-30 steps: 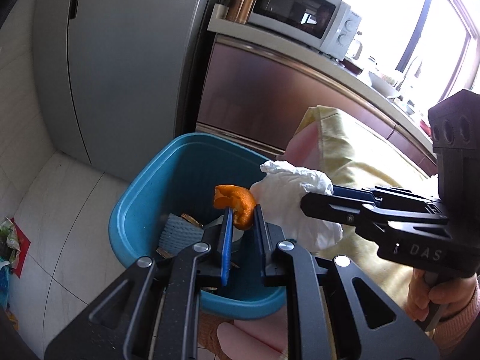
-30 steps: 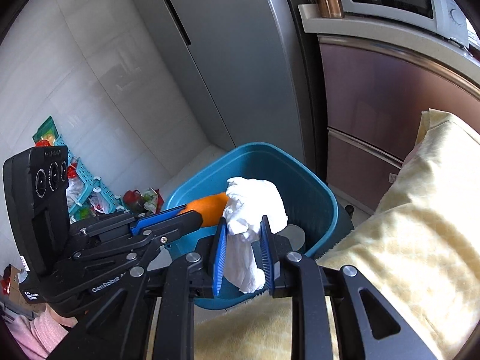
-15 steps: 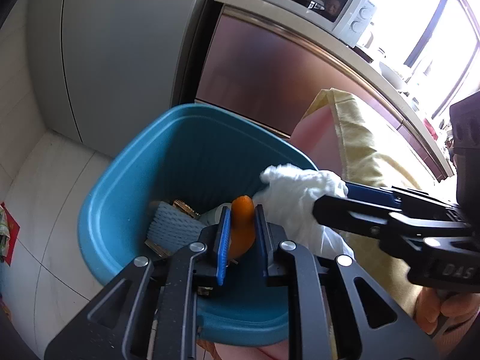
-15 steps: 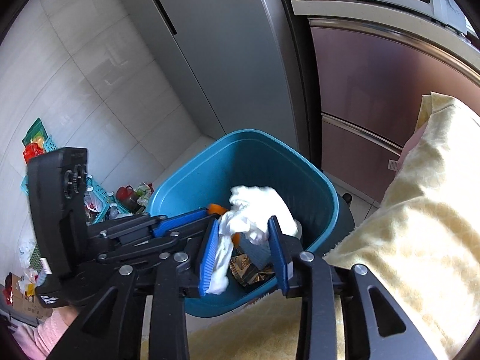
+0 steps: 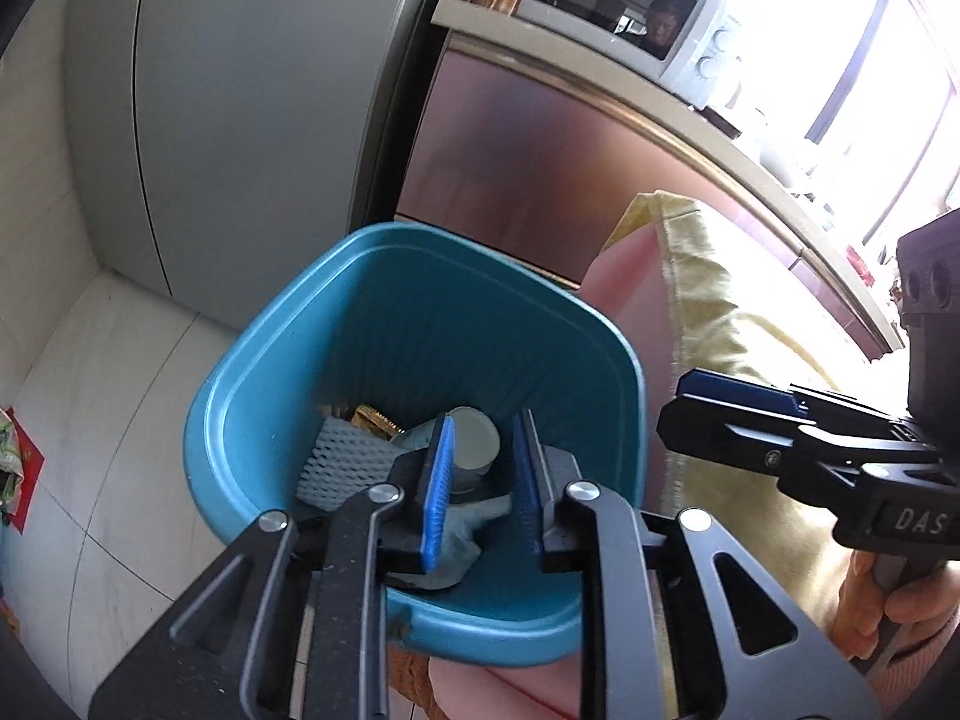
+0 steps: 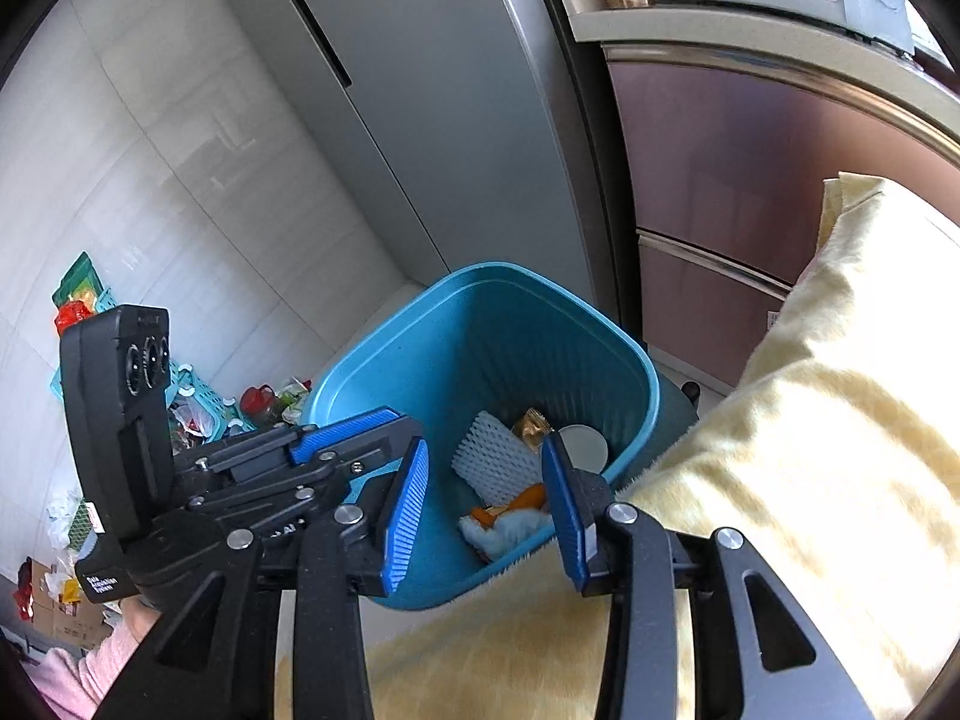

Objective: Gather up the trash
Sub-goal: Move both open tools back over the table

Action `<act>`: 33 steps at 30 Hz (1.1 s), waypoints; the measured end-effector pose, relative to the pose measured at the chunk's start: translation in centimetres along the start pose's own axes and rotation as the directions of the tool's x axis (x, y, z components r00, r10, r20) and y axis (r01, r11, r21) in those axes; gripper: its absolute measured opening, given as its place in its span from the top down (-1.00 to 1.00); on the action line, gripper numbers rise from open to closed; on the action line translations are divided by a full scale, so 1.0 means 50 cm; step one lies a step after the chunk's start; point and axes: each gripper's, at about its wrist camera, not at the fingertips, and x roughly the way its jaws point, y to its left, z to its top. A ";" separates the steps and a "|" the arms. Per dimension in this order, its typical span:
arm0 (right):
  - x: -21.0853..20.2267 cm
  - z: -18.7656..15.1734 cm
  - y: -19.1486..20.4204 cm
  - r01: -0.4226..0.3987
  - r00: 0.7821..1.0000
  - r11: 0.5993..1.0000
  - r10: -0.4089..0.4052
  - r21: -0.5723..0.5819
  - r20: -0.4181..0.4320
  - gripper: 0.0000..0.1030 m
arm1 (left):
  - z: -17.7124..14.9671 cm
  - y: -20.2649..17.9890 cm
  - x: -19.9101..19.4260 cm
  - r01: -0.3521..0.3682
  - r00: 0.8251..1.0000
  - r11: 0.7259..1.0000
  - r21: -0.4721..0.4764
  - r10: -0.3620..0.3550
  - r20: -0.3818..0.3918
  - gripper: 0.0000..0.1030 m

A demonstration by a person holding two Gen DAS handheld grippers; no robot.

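A blue trash bin [image 5: 240, 420] [image 6: 480, 300] stands on the floor by the yellow-covered table. Inside it lie a white foam net [image 6: 492, 459], a gold wrapper [image 6: 531, 420], a round lid [image 6: 582, 444], the orange peel [image 6: 525, 499] and the crumpled tissue [image 6: 504, 531]. My left gripper [image 5: 480, 480] is open and empty above the bin's near side. My right gripper [image 6: 489, 513] is open and empty over the bin's near rim; it also shows at the right of the left wrist view [image 5: 780, 438].
A grey fridge [image 5: 240, 90] and a brown cabinet [image 5: 540, 168] with a microwave [image 5: 630, 18] stand behind the bin. The yellow tablecloth [image 6: 810, 420] lies to the right. Baskets and clutter [image 6: 198, 414] sit on the tiled floor at the left.
Both grippers opened over the bin. The orange peel left the left gripper and the tissue left the right one; both now lie in the bin.
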 end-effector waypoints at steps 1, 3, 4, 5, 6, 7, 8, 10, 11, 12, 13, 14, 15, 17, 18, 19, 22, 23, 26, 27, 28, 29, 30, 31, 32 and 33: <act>-0.009 -0.006 0.001 -0.003 1.000 1.000 0.003 -0.001 0.008 0.28 | -0.001 -0.007 -0.008 0.006 1.000 1.000 0.008 -0.006 0.010 0.58; -0.029 -0.015 0.003 -0.002 1.000 1.000 0.002 -0.008 0.028 0.28 | -0.003 -0.025 -0.023 0.018 0.999 0.999 0.026 -0.019 0.028 0.49; -0.042 -0.020 0.004 0.000 0.999 1.000 0.001 -0.015 0.040 0.27 | -0.004 -0.036 -0.031 0.027 0.999 0.999 0.038 -0.028 0.037 0.47; -0.054 -0.023 0.004 0.002 0.999 1.000 -0.001 -0.018 0.052 0.25 | -0.006 -0.046 -0.039 0.034 0.998 0.998 0.049 -0.036 0.043 0.42; -0.068 -0.028 0.003 0.002 0.998 1.000 -0.001 -0.022 0.065 0.24 | -0.007 -0.057 -0.046 0.045 0.998 0.997 0.063 -0.048 0.050 0.38; -0.084 -0.034 0.001 0.006 0.997 1.000 -0.004 -0.023 0.081 0.22 | -0.008 -0.069 -0.054 0.054 0.997 0.995 0.078 -0.059 0.055 0.38; -0.097 -0.039 -0.002 0.012 0.996 1.000 -0.010 -0.023 0.093 0.21 | -0.008 -0.080 -0.060 0.063 0.996 0.994 0.090 -0.069 0.059 0.38; -0.129 -0.053 -0.008 0.024 0.993 0.999 -0.021 -0.025 0.117 0.21 | -0.010 -0.107 -0.072 0.095 0.993 0.988 0.119 -0.103 0.063 0.36; -0.145 -0.057 -0.011 0.034 0.991 0.999 -0.031 -0.024 0.131 0.21 | -0.011 -0.123 -0.077 0.107 0.991 0.985 0.133 -0.116 0.065 0.35; -0.162 -0.064 -0.014 0.042 0.989 0.999 -0.039 -0.022 0.144 0.21 | -0.013 -0.135 -0.080 0.118 0.989 0.982 0.146 -0.129 0.066 0.35; -0.179 -0.072 -0.017 0.047 0.986 0.999 -0.044 -0.017 0.160 0.20 | -0.014 -0.150 -0.084 0.133 0.987 0.978 0.162 -0.145 0.065 0.35; -0.200 -0.080 -0.025 0.050 0.983 0.999 -0.048 -0.009 0.178 0.20 | -0.016 -0.161 -0.088 0.143 0.986 0.974 0.174 -0.156 0.063 0.32; -0.220 -0.088 -0.034 0.057 0.980 0.998 -0.056 -0.003 0.193 0.19 | -0.018 -0.175 -0.090 0.155 0.984 0.970 0.187 -0.169 0.061 0.32; -0.257 -0.103 -0.052 0.078 0.972 0.997 -0.078 0.010 0.222 0.17 | -0.021 -0.202 -0.091 0.181 0.980 0.961 0.208 -0.195 0.049 0.31; -0.275 -0.112 -0.063 0.087 0.968 0.996 -0.089 0.020 0.235 0.17 | -0.025 -0.220 -0.090 0.192 0.978 0.956 0.222 -0.206 0.041 0.31; -0.292 -0.120 -0.072 0.095 0.964 0.995 -0.099 0.029 0.247 0.16 | -0.028 -0.235 -0.089 0.202 0.976 0.951 0.235 -0.216 0.034 0.31; -0.346 -0.153 -0.111 0.135 0.947 0.988 -0.151 0.077 0.282 0.13 | -0.037 -0.281 -0.085 0.232 0.969 0.933 0.275 -0.245 0.012 0.30; -0.361 -0.164 -0.122 0.144 0.942 0.985 -0.165 0.093 0.291 0.11 | -0.041 -0.294 -0.084 0.239 0.968 0.928 0.286 -0.252 0.009 0.28; -0.407 -0.204 -0.162 0.189 0.921 0.969 -0.231 0.157 0.313 0.08 | -0.045 -0.345 -0.076 0.266 0.961 0.908 0.323 -0.277 -0.011 0.26; -0.419 -0.216 -0.175 0.202 0.914 0.963 -0.250 0.177 0.319 0.08 | -0.047 -0.362 -0.073 0.270 0.959 0.902 0.336 -0.282 -0.014 0.25; -0.431 -0.227 -0.187 0.217 0.906 0.956 -0.272 0.198 0.324 0.06 | -0.047 -0.379 -0.070 0.272 0.958 0.896 0.352 -0.285 -0.016 0.23; -0.445 -0.240 -0.203 0.230 0.897 0.947 -0.295 0.224 0.328 0.05 | -0.047 -0.396 -0.066 0.277 0.957 0.888 0.368 -0.290 -0.020 0.19; -0.457 -0.251 -0.217 0.237 0.890 0.940 -0.312 0.247 0.333 0.05 | -0.045 -0.408 -0.060 0.279 0.956 0.882 0.380 -0.292 -0.023 0.14; -0.467 -0.259 -0.231 0.245 0.883 0.932 -0.329 0.268 0.336 0.04 | -0.045 -0.425 -0.055 0.281 0.955 0.875 0.395 -0.295 -0.027 0.10; -0.479 -0.271 -0.250 0.259 0.872 0.920 -0.354 0.295 0.338 0.04 | -0.044 -0.440 -0.050 0.286 0.954 0.867 0.407 -0.299 -0.033 0.09; -0.489 -0.280 -0.265 0.272 0.861 0.907 -0.378 0.321 0.339 0.04 | -0.043 -0.458 -0.043 0.290 0.952 0.859 0.421 -0.302 -0.040 0.08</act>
